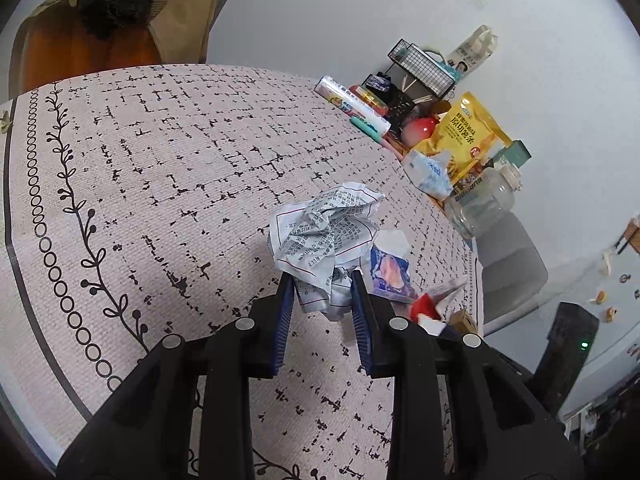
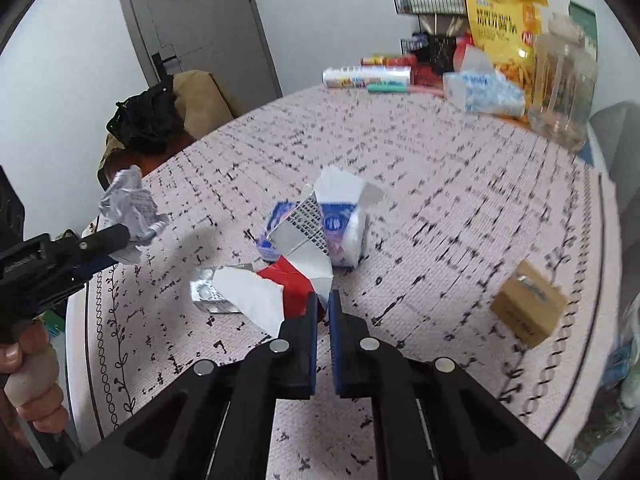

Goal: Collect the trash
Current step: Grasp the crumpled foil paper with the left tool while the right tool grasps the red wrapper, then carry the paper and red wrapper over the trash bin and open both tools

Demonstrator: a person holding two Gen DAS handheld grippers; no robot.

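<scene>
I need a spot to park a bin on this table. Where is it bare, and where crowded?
Bare: the tablecloth between its vine border and the crumpled paper. Crowded: the far edge by the yellow bag and jar, and the torn packets at the middle.

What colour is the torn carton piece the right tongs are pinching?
Red outside with a white inner face: the torn carton, clearest in the right wrist view at the right tongs.
</scene>
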